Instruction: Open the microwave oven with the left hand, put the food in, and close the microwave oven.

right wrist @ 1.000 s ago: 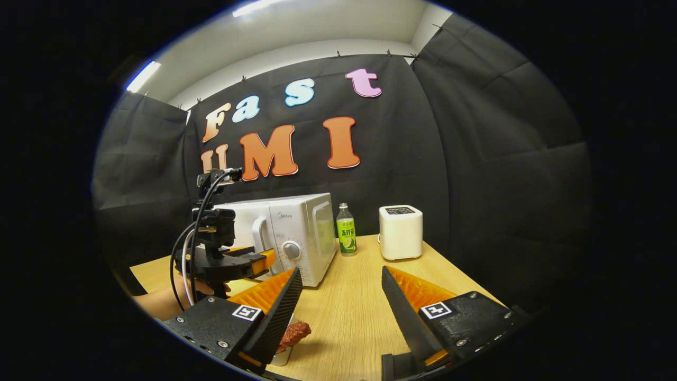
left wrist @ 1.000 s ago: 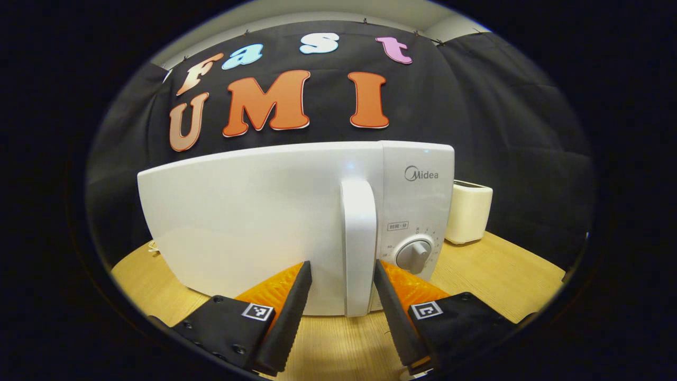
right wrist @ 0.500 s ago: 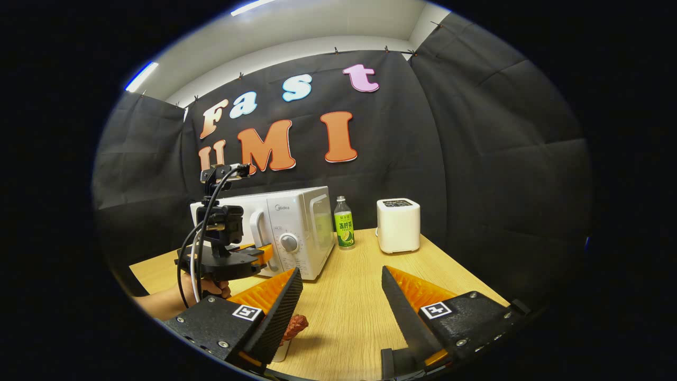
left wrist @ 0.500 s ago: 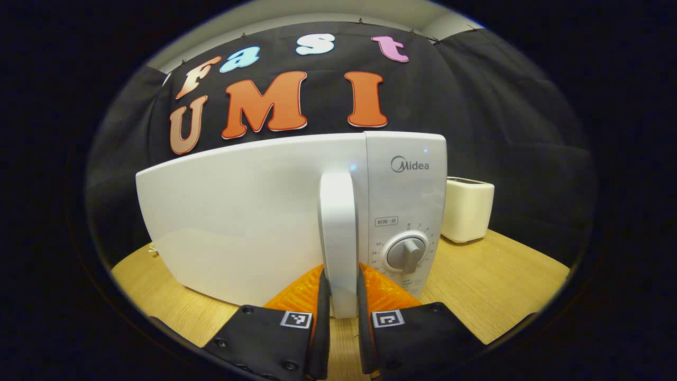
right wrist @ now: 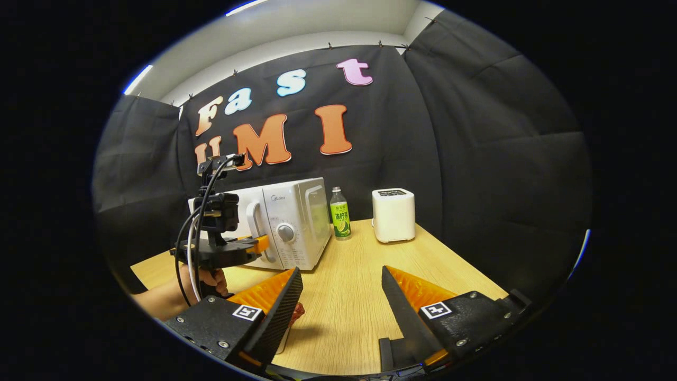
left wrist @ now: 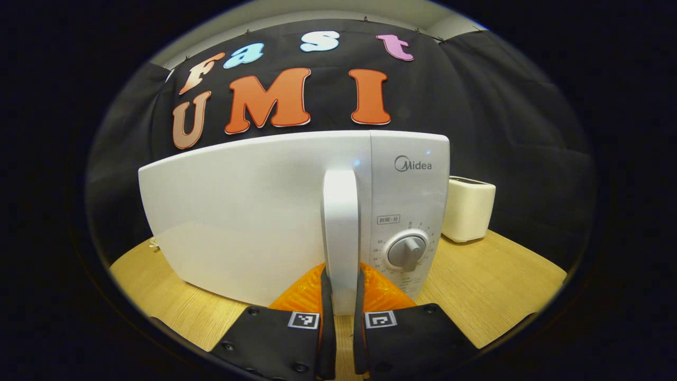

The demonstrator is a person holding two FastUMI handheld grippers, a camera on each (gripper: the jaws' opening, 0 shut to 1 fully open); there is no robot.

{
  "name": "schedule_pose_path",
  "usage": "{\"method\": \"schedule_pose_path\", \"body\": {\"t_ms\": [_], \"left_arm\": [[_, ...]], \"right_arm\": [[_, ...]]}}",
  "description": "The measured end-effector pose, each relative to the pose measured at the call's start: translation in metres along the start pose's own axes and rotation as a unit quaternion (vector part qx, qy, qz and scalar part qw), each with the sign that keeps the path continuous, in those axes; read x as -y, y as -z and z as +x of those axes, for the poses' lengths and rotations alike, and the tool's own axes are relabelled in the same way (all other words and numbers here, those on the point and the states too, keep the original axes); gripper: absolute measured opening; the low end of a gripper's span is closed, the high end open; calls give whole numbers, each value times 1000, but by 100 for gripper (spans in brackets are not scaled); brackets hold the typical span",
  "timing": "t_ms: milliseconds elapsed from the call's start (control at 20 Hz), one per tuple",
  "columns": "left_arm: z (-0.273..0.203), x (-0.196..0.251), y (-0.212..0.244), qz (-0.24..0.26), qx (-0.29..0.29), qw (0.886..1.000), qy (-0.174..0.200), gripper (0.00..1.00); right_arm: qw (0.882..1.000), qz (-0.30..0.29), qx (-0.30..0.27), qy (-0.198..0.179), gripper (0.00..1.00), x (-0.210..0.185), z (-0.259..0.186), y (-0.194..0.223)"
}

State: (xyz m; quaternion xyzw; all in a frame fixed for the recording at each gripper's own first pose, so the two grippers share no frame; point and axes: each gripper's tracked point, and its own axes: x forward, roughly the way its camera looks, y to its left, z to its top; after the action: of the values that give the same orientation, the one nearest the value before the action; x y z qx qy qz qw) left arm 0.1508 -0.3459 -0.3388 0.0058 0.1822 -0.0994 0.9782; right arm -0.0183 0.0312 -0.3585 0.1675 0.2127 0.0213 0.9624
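The white microwave (left wrist: 248, 211) stands close in front in the left gripper view, its door flush with the front. My left gripper (left wrist: 341, 296) is shut on the lower part of the vertical door handle (left wrist: 340, 222). From the right gripper view, the microwave (right wrist: 296, 211) sits at the back left of the table, the left gripper (right wrist: 254, 244) is at its handle, and a hand (right wrist: 211, 280) holds that gripper. My right gripper (right wrist: 340, 271) hangs open over the table. A reddish piece of food (right wrist: 298, 310) on a white holder peeks out from behind its left finger.
A green bottle (right wrist: 339, 214) stands just right of the microwave and a white box-shaped appliance (right wrist: 394, 214) farther right, also visible as (left wrist: 469, 209). The wooden table (right wrist: 349, 296) ends at the black cloth wall behind and on the right.
My left gripper went from open on either side of the handle to shut on it. The right gripper shifted slightly, so the food is more hidden behind its left finger.
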Motion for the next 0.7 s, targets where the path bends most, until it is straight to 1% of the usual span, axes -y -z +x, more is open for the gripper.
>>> {"method": "schedule_pose_path", "body": {"t_ms": [50,100,150,250,350,450,700], "left_arm": [[-10,-4,0,-2,3,1000,-6,18],[-18,-6,-3,9,17,1000,-6,17],[-24,-6,1,17,20,1000,1,17],[-41,-7,9,1,13,1000,15,17],[-64,-16,12,4,17,1000,18,17],[-93,-28,16,20,32,999,17,17],[-158,-74,32,3,41,999,15,17]], "right_arm": [[1000,2,-1,2,93,2,0,1],[1000,6,-3,2,93,3,0,3],[1000,11,-6,0,93,2,1,5],[1000,26,-13,-7,93,-2,0,8],[999,35,-12,-5,93,-3,-1,9],[999,35,-11,-5,93,-7,-4,11],[999,37,-17,-7,94,-16,-8,18]]}}
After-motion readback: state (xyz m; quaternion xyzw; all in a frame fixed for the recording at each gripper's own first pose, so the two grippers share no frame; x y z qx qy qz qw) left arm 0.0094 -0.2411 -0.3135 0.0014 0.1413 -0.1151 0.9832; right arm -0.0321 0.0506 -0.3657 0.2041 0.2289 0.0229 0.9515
